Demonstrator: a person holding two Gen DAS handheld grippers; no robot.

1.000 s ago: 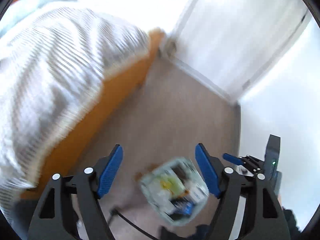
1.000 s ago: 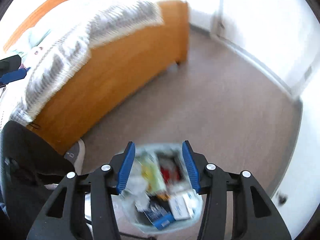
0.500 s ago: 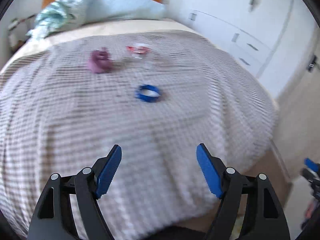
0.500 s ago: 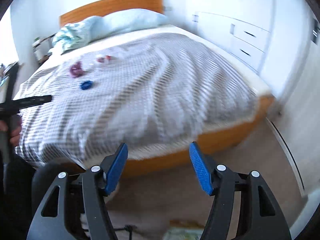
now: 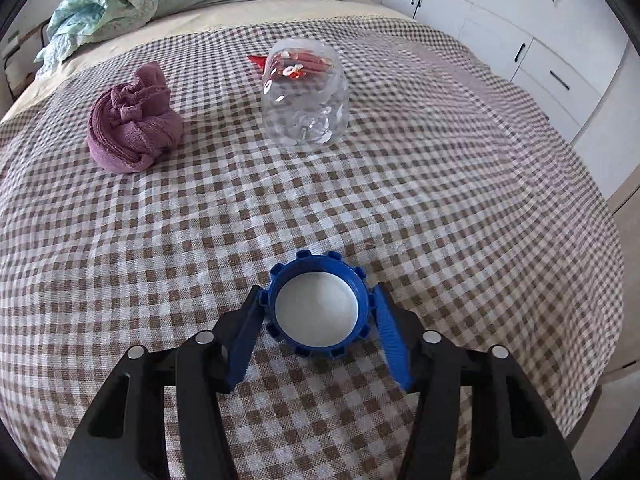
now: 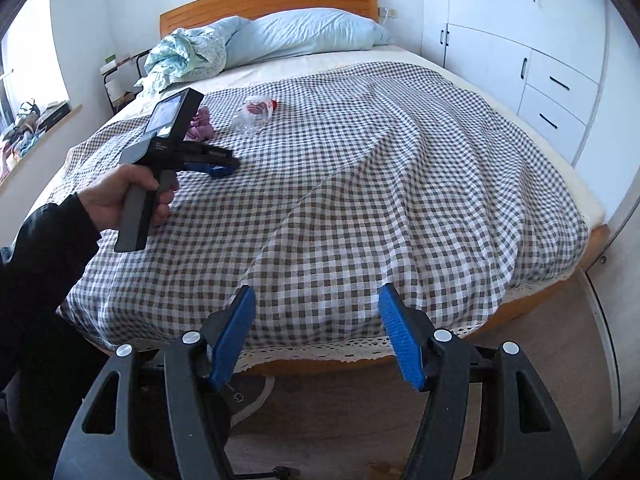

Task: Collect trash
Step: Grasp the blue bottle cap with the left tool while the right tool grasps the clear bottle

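A blue ribbed lid with a white inside lies open side up on the checked bedspread. My left gripper straddles it and its jaws are closing. The left pad is against the rim and a thin gap shows at the right pad. Farther up the bed lie a crushed clear bottle with a red label and a bunched purple cloth. From the right wrist view a hand holds the left gripper over the lid. My right gripper hangs open and empty off the bed's foot edge.
Pale blue pillows and a crumpled sheet lie by the wooden headboard. White cupboards with drawers line the right wall. The floor runs between bed and cupboards. A grey slipper lies below the right gripper.
Both grippers swung up from the trash bag on the floor to the bed. The left one dropped down around the blue lid and its jaws narrowed. The right one widened a little.
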